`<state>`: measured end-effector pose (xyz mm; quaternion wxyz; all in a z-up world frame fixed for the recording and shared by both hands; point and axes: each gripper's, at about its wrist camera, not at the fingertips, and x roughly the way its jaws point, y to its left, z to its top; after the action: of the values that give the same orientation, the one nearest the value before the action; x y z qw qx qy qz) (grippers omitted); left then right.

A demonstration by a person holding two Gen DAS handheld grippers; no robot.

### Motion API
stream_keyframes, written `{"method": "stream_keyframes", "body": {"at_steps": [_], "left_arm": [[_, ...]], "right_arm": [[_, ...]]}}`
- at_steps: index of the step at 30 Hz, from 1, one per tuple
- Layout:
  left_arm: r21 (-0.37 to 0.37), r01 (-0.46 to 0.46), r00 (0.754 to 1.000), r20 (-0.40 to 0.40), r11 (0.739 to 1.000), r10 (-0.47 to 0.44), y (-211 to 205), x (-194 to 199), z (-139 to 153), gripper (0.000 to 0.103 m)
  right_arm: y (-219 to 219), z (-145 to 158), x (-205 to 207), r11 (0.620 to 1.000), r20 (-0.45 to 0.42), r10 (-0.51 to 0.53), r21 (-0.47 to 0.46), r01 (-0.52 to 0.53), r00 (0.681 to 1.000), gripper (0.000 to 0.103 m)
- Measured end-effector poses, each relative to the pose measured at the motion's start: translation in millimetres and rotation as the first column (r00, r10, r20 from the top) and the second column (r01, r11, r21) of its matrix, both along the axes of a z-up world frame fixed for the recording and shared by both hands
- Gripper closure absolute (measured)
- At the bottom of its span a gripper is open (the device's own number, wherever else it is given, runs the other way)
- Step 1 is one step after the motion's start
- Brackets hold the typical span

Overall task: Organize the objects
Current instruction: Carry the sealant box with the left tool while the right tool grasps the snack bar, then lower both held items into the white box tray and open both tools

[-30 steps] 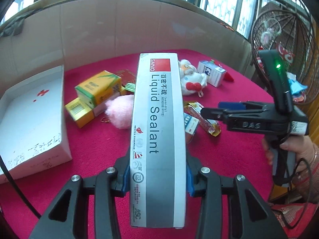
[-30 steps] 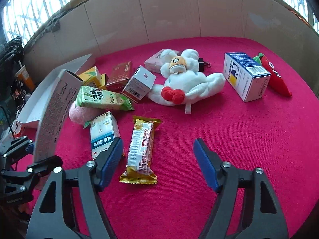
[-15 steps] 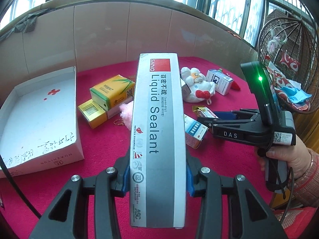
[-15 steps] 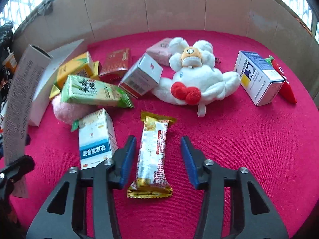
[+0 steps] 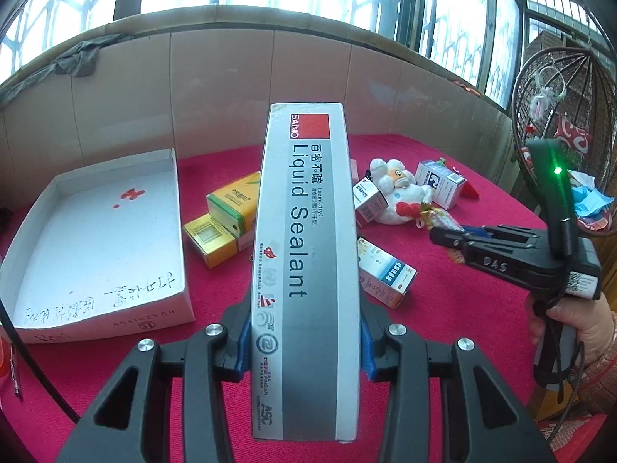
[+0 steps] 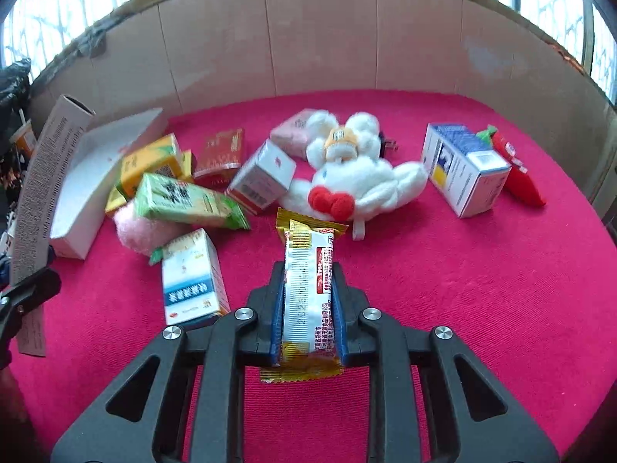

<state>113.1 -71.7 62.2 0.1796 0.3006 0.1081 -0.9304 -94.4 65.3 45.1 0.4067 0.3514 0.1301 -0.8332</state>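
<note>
Red cloth covers the bench, with a cardboard wall curving behind it and barred windows above. Left claw is clamped on a tall grey-and-white carton printed "SANO" and "Liquid Sealant", held upright and blocking the middle of its own camera's view. To that carton's left lies an open white tray box with handwriting and "HUAZHIYUN" on its front wall and a red mark inside. Right claw is closed tight on a snack bar in a white and yellow wrapper, its far end pointing toward a white plush toy with a red bow. Just left of the bar stands a small white and blue medicine box, close beside the claw's left finger. Further left, a green packet rests over a pink fluffy ball, with a yellow carton, a red packet and a white box with a barcode crowded behind. On the right, a blue and white box lies against a red chili-shaped plush. In the left wrist view a hand grips the right tool, whose upright carries 1 green light and the letters "DAS"; a wicker cage chair stands behind it.
</note>
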Motion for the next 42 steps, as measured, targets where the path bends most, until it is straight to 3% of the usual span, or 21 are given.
{"method": "stream_keyframes", "body": {"at_steps": [6,23,35,42], "left_arm": [[-0.003,-0.035,0.999,-0.030,0.999,0.034,-6,10,8,0.061],[-0.003,-0.190,0.972,-0.141,0.982,0.188,-45,60,37,0.061],[-0.049,-0.328,0.924,-0.224,0.943,0.309,-76,109,76,0.061],[-0.065,-0.379,0.906,-0.230,0.923,0.355,-94,126,86,0.061]], "right_arm": [[4,20,3,0.997,0.037,0.023,-0.074,-0.020,0.999,0.083],[-37,63,27,0.987,-0.033,0.094,-0.125,-0.097,0.995,0.083],[-80,111,52,0.964,-0.107,0.161,-0.196,-0.179,0.981,0.083],[-104,123,75,0.949,-0.130,0.213,-0.207,-0.237,0.968,0.083]]}}
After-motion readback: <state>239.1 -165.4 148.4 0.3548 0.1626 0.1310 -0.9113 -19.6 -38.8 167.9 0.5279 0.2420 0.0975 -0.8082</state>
